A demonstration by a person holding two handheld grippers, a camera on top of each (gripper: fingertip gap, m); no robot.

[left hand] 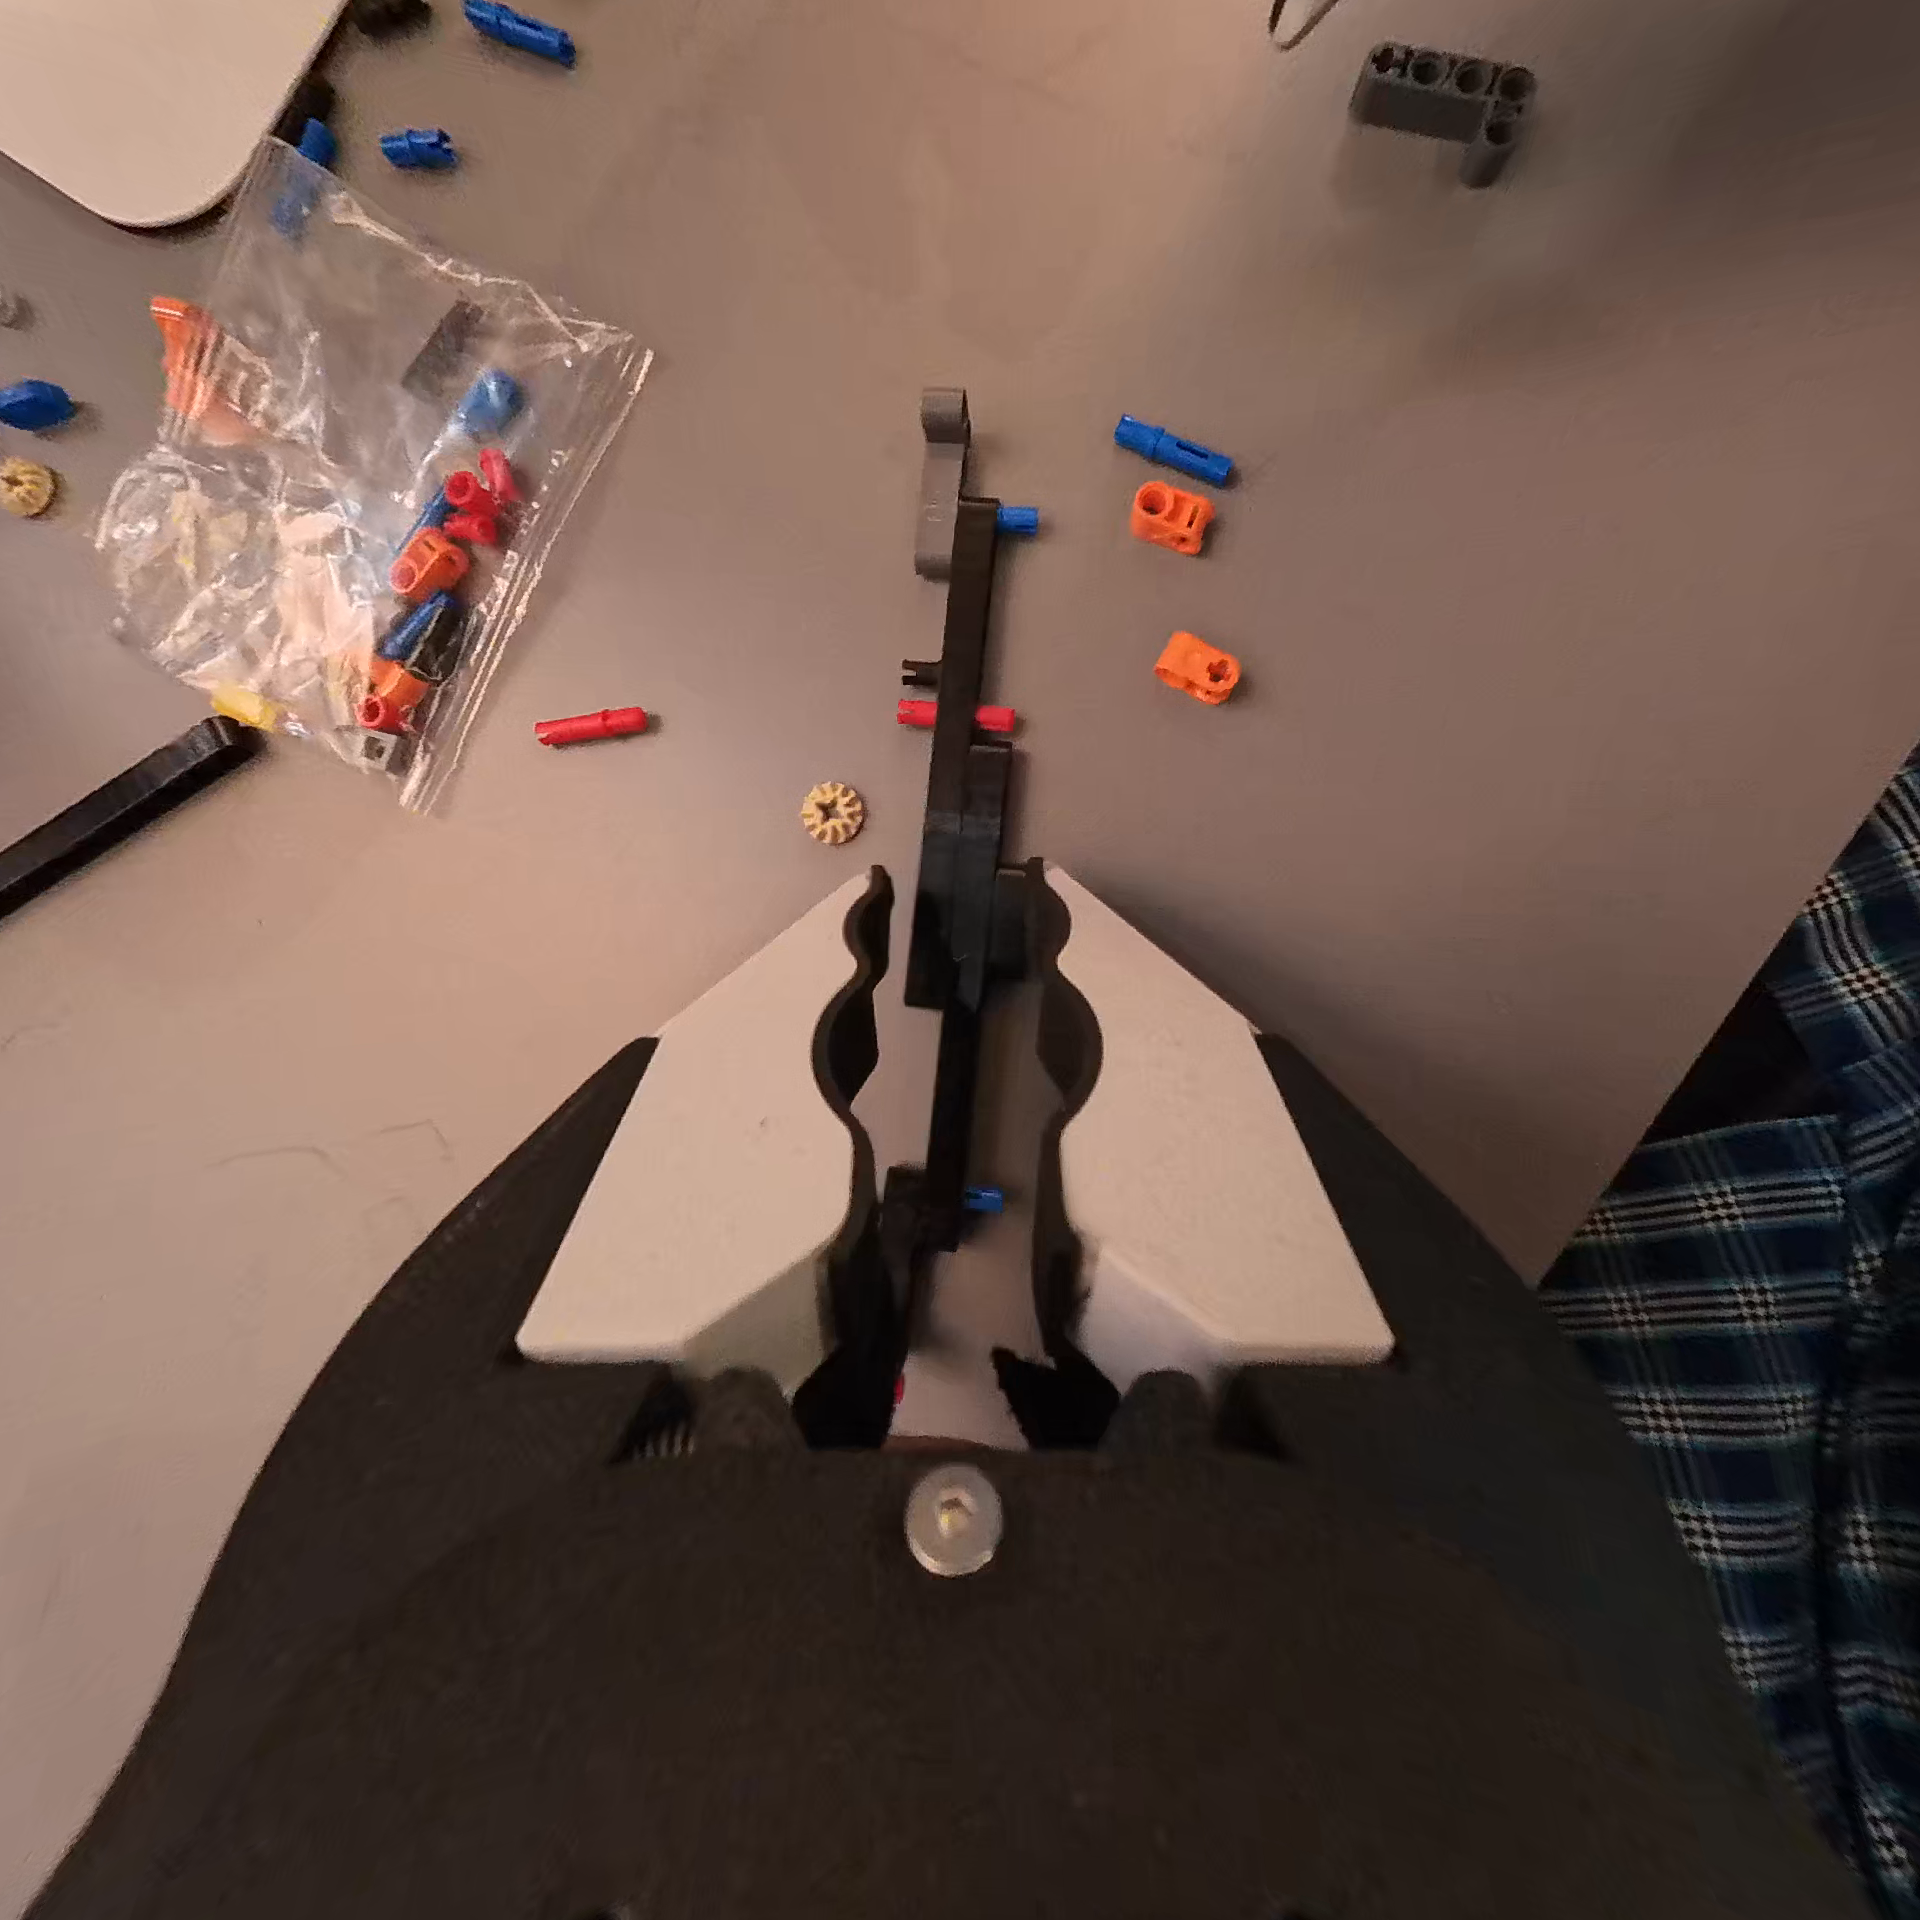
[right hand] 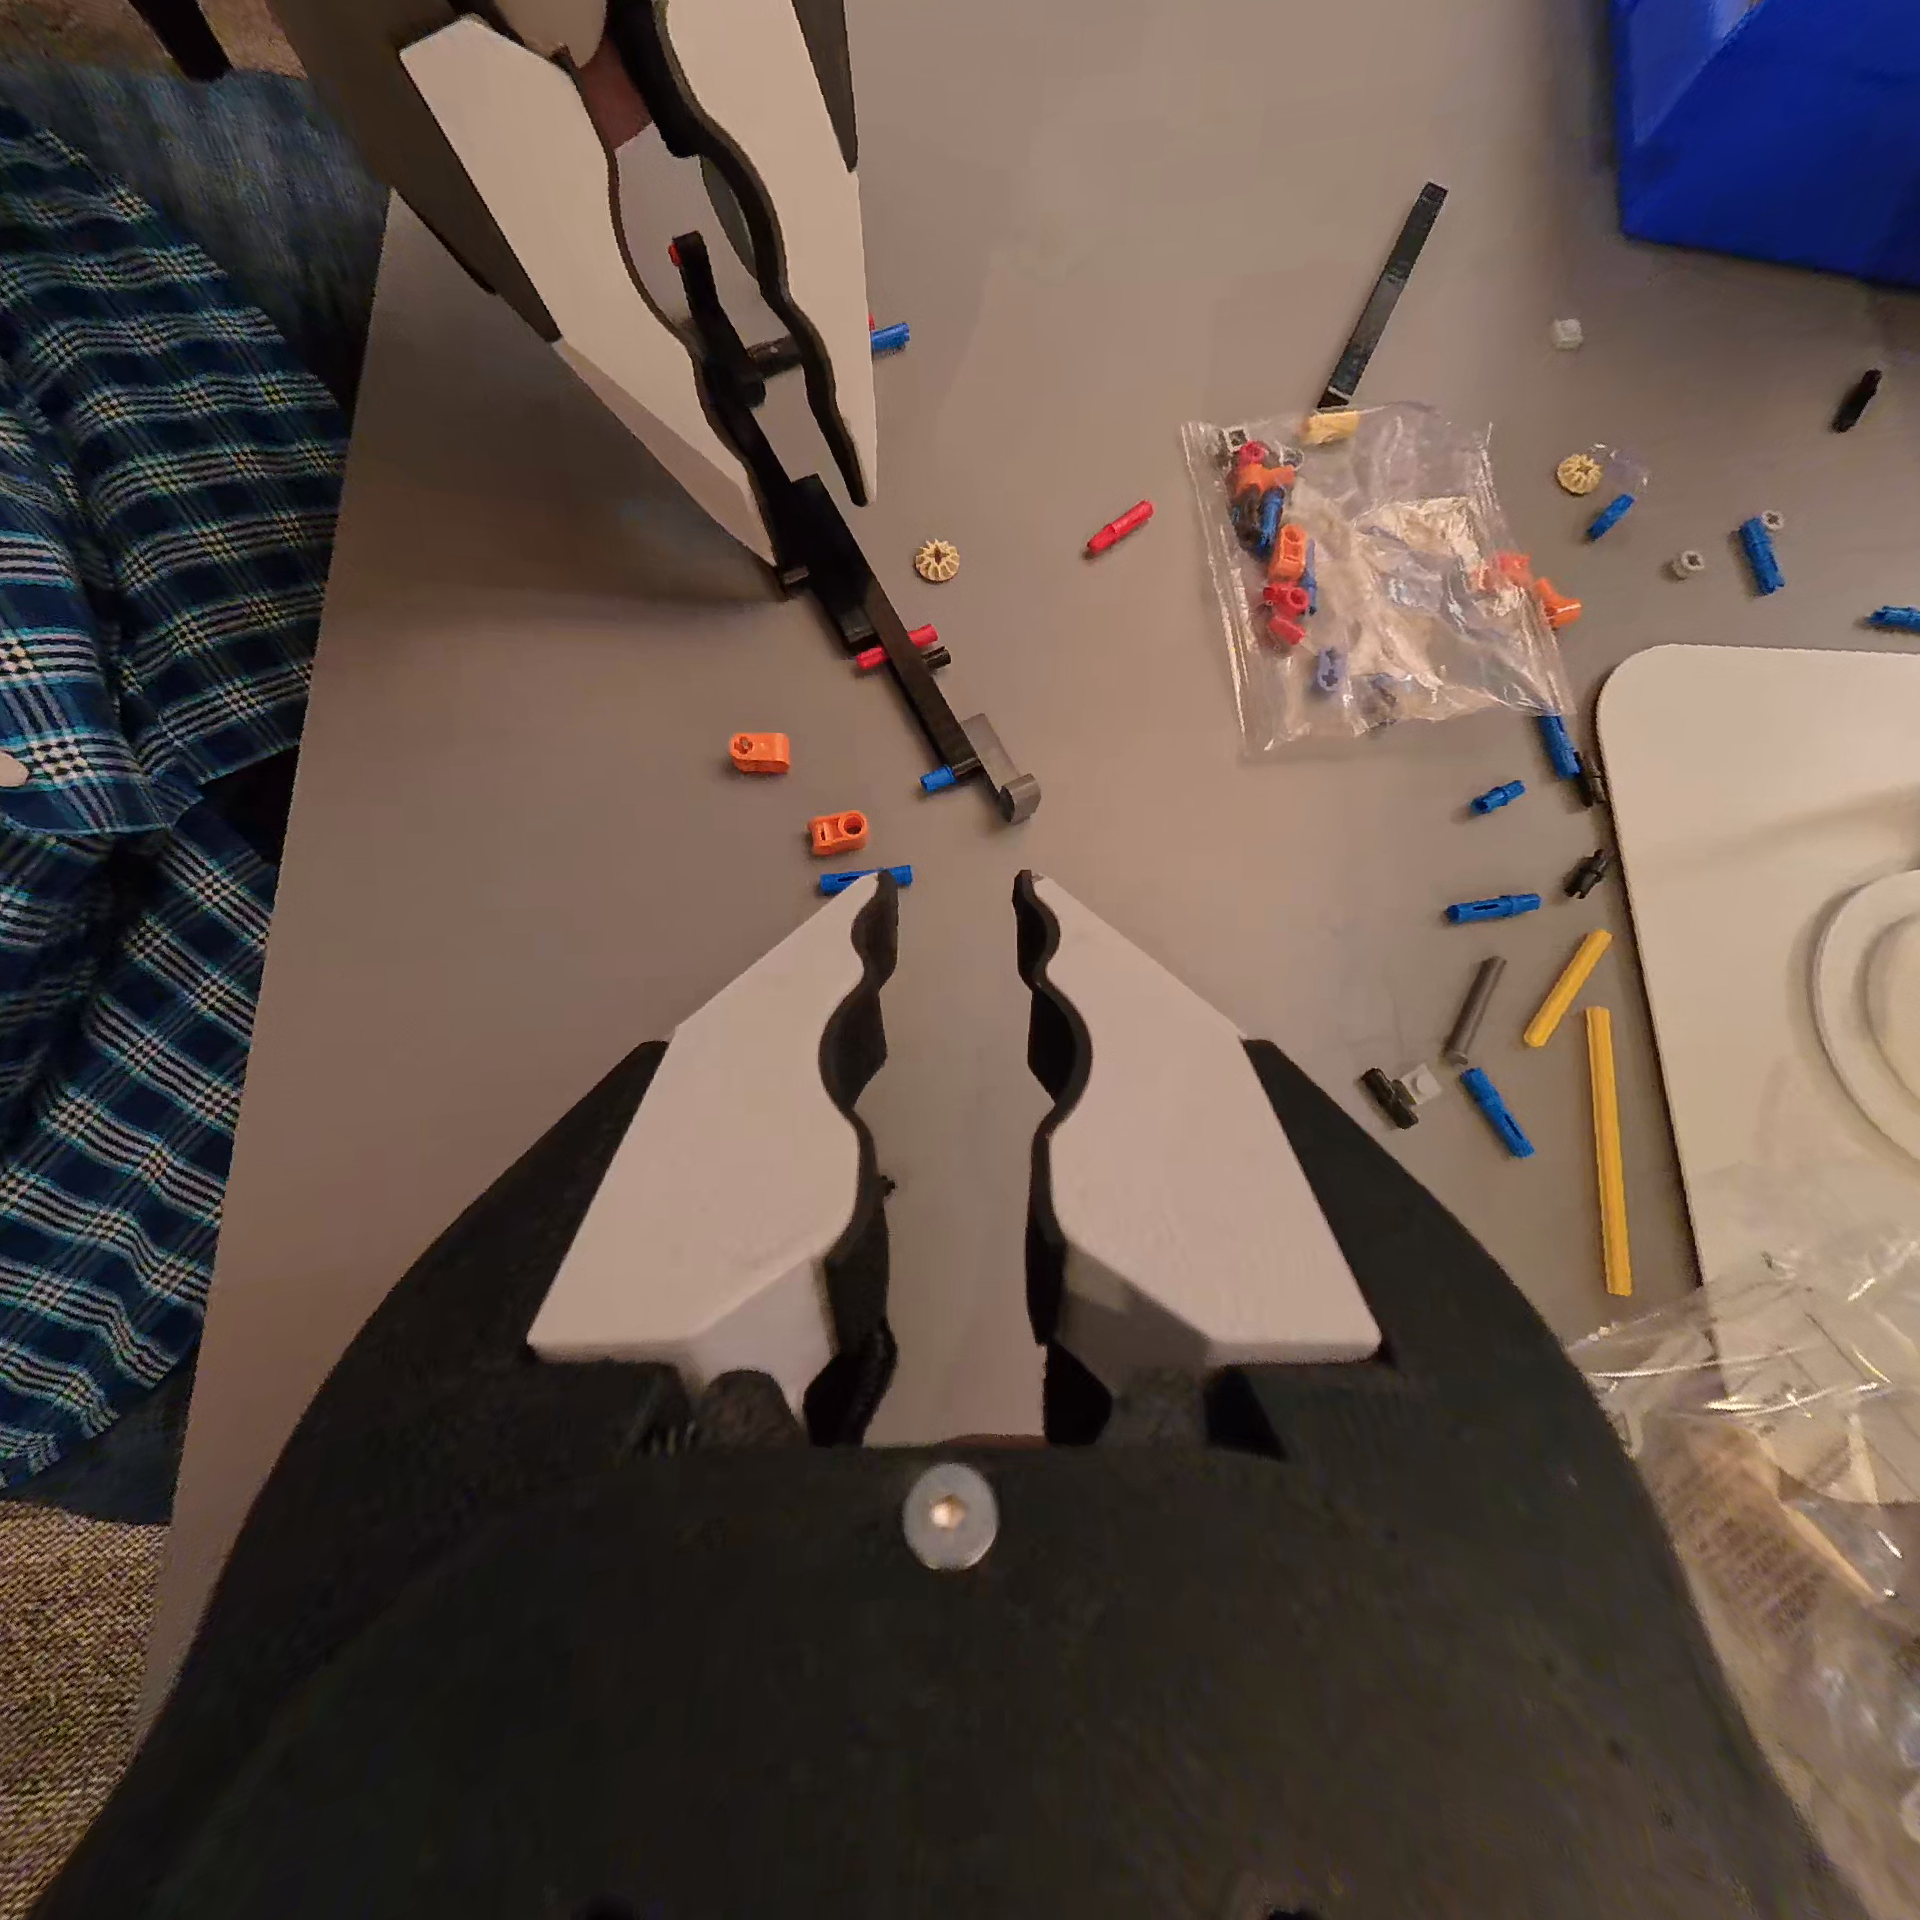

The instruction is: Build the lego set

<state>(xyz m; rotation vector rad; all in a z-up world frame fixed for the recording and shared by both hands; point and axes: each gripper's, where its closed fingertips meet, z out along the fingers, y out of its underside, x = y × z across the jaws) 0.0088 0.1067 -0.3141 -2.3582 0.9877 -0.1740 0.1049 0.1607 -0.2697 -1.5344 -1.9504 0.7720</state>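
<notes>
My left gripper (left hand: 956, 873) is shut on a long black beam assembly (left hand: 966, 644) with a grey piece (left hand: 940, 488) at its far end and blue and red pins through it. In the right wrist view the left gripper (right hand: 816, 525) holds the assembly (right hand: 904, 665) slanting down, its grey end (right hand: 1003, 774) at the table. My right gripper (right hand: 956, 881) is open and empty, just short of that grey end. A blue pin (right hand: 865, 879) lies by its left fingertip. Two orange connectors (right hand: 760, 751) (right hand: 837, 831) lie beside the assembly.
A clear bag of small parts (right hand: 1371, 582), a red pin (right hand: 1119, 527) and a tan gear (right hand: 936, 560) lie nearby. Yellow axles (right hand: 1608, 1153), loose pins, a white board (right hand: 1766, 831) and a blue bin (right hand: 1766, 125) are to the right. A plaid sleeve (right hand: 125, 623) is past the left table edge. Across from one pair of fingers to the other is roughly 12 centimeters.
</notes>
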